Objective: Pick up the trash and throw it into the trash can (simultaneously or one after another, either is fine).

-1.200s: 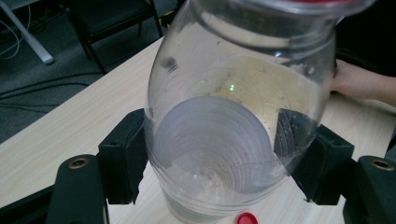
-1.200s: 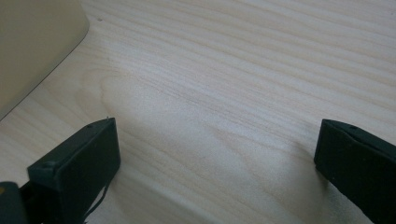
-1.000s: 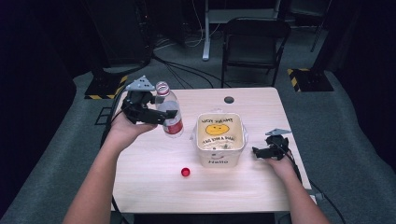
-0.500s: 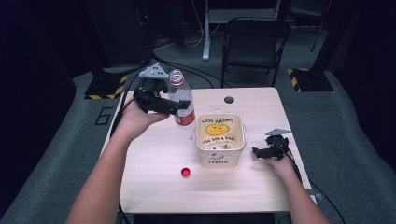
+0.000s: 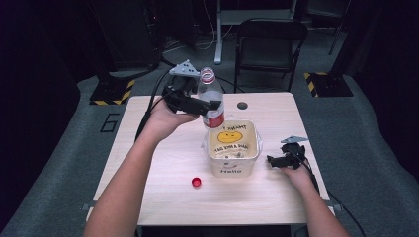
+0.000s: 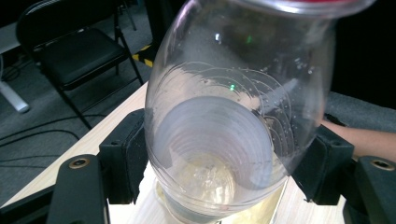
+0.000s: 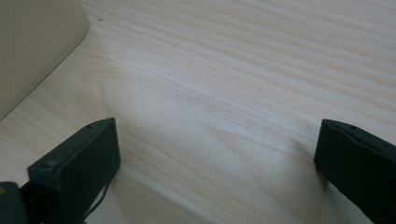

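A clear plastic bottle (image 5: 211, 101) with a red label and no cap hangs upright above the table, at the far left rim of a cream bin (image 5: 232, 148) with a yellow smiley face. My left gripper (image 5: 210, 105) is shut on the bottle's body. In the left gripper view the bottle (image 6: 233, 116) sits between both pads (image 6: 126, 163), and the bin's inside shows through it below. A red cap (image 5: 196, 182) lies on the wooden table (image 5: 163, 197) in front of the bin. My right gripper (image 5: 272, 160) rests on the table right of the bin, jaws wide apart over bare wood (image 7: 215, 140).
A black folding chair (image 5: 269, 44) stands beyond the table's far edge. A dark round grommet (image 5: 242, 105) is set in the tabletop near the far edge. Cables trail from both grippers. The bin's wall (image 7: 32, 46) is close to my right gripper's left jaw.
My left gripper has carried the bottle up and to the right, from left of the bin to over its far left rim. The right gripper has stayed put.
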A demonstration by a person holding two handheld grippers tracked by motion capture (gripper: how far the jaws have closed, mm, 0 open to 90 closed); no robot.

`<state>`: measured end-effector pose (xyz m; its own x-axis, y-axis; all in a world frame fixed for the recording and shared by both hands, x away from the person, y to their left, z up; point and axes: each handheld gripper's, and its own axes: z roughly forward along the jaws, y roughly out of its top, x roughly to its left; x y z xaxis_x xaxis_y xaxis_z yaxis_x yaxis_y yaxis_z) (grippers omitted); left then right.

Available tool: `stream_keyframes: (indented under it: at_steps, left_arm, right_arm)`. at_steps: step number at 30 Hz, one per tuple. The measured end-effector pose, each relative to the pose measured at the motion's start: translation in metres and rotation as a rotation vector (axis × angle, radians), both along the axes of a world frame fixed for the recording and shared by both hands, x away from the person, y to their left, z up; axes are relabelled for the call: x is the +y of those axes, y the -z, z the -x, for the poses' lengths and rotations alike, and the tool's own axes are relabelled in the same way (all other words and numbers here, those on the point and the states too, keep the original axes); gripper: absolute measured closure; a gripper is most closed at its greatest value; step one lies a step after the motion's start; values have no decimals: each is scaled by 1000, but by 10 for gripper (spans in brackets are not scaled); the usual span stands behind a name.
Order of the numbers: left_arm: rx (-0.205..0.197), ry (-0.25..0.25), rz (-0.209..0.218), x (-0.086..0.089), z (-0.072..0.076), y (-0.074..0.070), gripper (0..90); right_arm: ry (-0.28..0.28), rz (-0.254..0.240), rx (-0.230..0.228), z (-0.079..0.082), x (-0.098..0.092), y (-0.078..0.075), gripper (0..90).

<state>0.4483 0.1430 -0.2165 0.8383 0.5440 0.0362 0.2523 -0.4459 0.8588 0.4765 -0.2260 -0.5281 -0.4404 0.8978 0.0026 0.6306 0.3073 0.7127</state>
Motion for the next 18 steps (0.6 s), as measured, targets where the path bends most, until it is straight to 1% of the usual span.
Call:
stream_keyframes:
  at_steps: [6,7,9,12,14,15,18]
  left_arm:
    - [8,14,-27,-15,-5,13,287]
    - [9,14,-27,-18,-6,15,287]
    - [10,10,-20,-22,-8,19,288]
    - [15,9,-18,-27,-11,26,288]
    - [21,9,-28,-30,-12,31,287]
    - [17,12,-38,-31,-13,33,287]
    - [28,4,-36,-33,-15,41,287]
  right_arm:
    - [0,0,0,0,0,0,0]
    - [-4,2,-4,0,0,0,0]
    - [15,-9,-4,-1,1,0,0]
    - [15,-10,-1,-1,1,0,0]
    - [15,-10,-1,-1,1,0,0]
    - [15,-10,-1,-1,1,0,0]
    - [15,-10,-1,-1,1,0,0]
